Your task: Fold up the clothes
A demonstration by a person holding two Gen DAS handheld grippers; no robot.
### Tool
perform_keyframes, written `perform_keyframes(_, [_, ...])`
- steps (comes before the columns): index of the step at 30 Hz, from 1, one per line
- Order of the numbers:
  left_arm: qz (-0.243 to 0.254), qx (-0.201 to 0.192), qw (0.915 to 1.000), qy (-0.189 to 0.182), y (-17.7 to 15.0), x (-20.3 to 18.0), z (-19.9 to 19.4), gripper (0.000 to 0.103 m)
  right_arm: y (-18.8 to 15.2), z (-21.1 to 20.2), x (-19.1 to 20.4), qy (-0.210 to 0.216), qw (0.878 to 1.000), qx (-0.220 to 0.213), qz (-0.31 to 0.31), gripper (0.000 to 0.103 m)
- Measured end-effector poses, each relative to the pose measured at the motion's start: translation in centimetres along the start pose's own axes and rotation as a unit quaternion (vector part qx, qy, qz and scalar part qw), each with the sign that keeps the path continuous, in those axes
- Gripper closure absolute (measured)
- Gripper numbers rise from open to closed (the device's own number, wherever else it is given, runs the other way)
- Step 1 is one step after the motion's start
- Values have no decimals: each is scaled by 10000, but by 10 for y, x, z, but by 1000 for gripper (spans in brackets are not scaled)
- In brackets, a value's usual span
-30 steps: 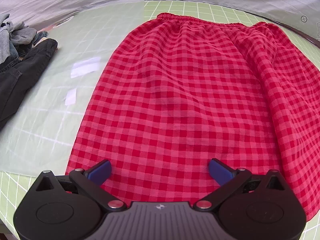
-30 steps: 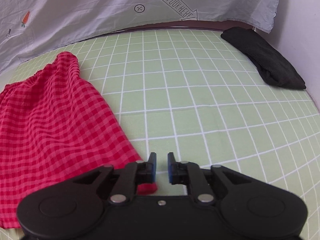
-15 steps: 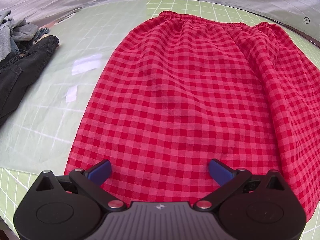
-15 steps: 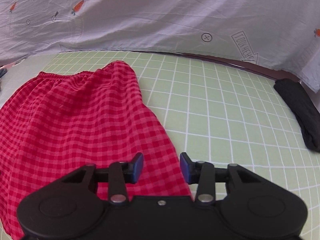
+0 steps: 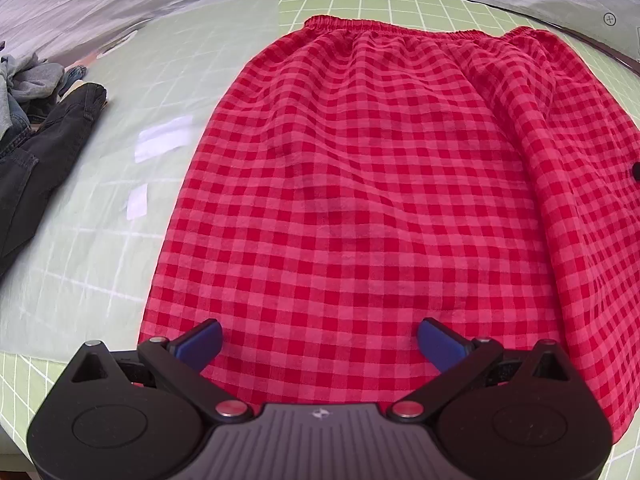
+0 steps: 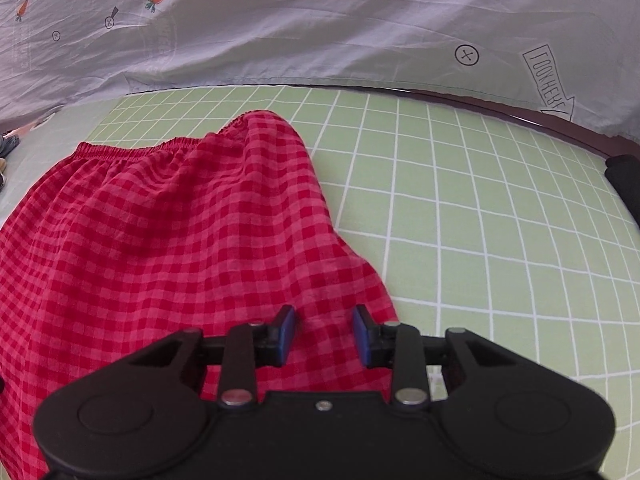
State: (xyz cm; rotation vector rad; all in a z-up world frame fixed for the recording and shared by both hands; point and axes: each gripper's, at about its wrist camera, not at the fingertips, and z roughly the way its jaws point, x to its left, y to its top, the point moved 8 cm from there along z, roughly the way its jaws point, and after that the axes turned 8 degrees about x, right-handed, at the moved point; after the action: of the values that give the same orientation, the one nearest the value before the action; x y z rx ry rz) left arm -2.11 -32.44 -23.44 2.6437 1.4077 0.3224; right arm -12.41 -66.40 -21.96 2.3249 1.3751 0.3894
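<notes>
As far as both wrist views show, the folding has not begun: the red checked skirt [image 5: 360, 184] lies spread in a single layer on the green grid mat [image 6: 460, 200], elastic waistband at the far end, hem nearest the grippers. No fold line is visible. Some slack is bunched along the skirt's right side, near the waistband corner. Every fold is therefore judged outstanding, and the step in hand appears to be taking hold of the hem.

Left gripper [image 5: 318, 340]: jaws spread wide, released, positioned over the hem near its left corner. Nothing is between the blue pads [image 5: 200, 340]; whether they touch the cloth cannot be told.

Right gripper [image 6: 324, 334]: jaws partly apart, released, straddling the fabric at the skirt's right edge beside the bare mat. No cloth is pinched.

Other items: dark jeans [image 5: 36, 160] and grey garments lie well apart at the left; a black garment [image 6: 626, 184] lies at the mat's far right. A printed sheet [image 6: 320, 20] hangs behind.
</notes>
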Motion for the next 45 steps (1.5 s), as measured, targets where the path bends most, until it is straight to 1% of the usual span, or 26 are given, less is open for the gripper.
perform_keyframes(2, [37, 3, 10000, 33, 0, -1, 0, 0, -1, 1, 0, 27, 10000, 0, -48, 99])
perform_keyframes(3, [51, 3, 10000, 46, 0, -1, 0, 0, -1, 0, 0, 28, 10000, -24, -79, 102])
perform_keyframes(7, [29, 26, 10000, 31, 0, -1, 2, 0, 7, -7, -11, -73, 9996, -221, -135, 103])
perform_keyframes(9, [-8, 37, 10000, 0, -1, 0, 3, 0, 14, -6, -24, -185, 9995, -267, -6, 103])
perform_keyframes(12, [-41, 31, 10000, -20, -2, 0, 3, 0, 23, -5, -48, -276, 9984, -325, 378, 102])
perform_keyframes(16, [-77, 15, 10000, -34, -2, 1, 3, 0, 26, -10, -66, -598, 9962, -373, 522, 102])
perform_keyframes(19, [-106, 0, 9999, -43, -3, 1, 3, 0, 18, -22, -68, -902, 9940, -410, 469, 94])
perform_keyframes(21, [-126, -5, 9999, -53, -3, 1, 3, 0, 9, -34, -63, -956, 9931, -456, 499, 73])
perform_keyframes(22, [-133, -4, 9999, -62, -3, 2, 3, 0, 3, -38, -57, -879, 9937, -456, 522, 70])
perform_keyframes(25, [-150, 4, 9998, -88, -2, 2, 4, 0, -19, -46, -37, -586, 9965, -375, 466, 69])
perform_keyframes(28, [-157, 4, 9998, -83, -1, 1, 3, 0, -45, -43, -12, -325, 9992, -186, 165, 68])
perform_keyframes(30, [-147, -6, 9999, -71, 0, 1, 3, 0, -61, -37, -10, -266, 9993, 15, 269, 68])
perform_keyframes(31, [-160, -8, 9998, -72, 1, 0, 4, 0, -66, -37, -12, -256, 9990, 16, 365, 67])
perform_keyframes(32, [-177, -11, 9998, -84, 0, 0, 4, 0, -69, -39, -17, -309, 9984, -23, 467, 66])
perform_keyframes(34, [-231, -16, 9996, -136, 0, 2, 5, 0, -74, -41, -30, -550, 9962, 4, 670, 63])
perform_keyframes(36, [-324, -15, 9993, -207, -1, 3, 5, 0, -78, -43, -46, -745, 9929, 40, 930, 52])
perform_keyframes(39, [-354, -41, 9991, -233, -4, 4, 5, 0, -86, -49, -63, -954, 9890, 127, 1124, 49])
perform_keyframes(41, [-265, -58, 9994, -219, -9, 3, 4, 0, -90, -52, -64, -1038, 9880, 208, 1122, 49])
perform_keyframes(43, [-169, -82, 9996, -218, -16, 3, 2, 0, -91, -55, -53, -951, 9898, 221, 1035, 46])
perform_keyframes(44, [-133, -90, 9996, -238, -20, 3, 1, 0, -90, -56, -43, -892, 9915, 194, 932, 42])
perform_keyframes(45, [-97, -91, 9996, -258, -24, 3, 1, 0, -87, -57, -30, -840, 9932, 148, 791, 34])
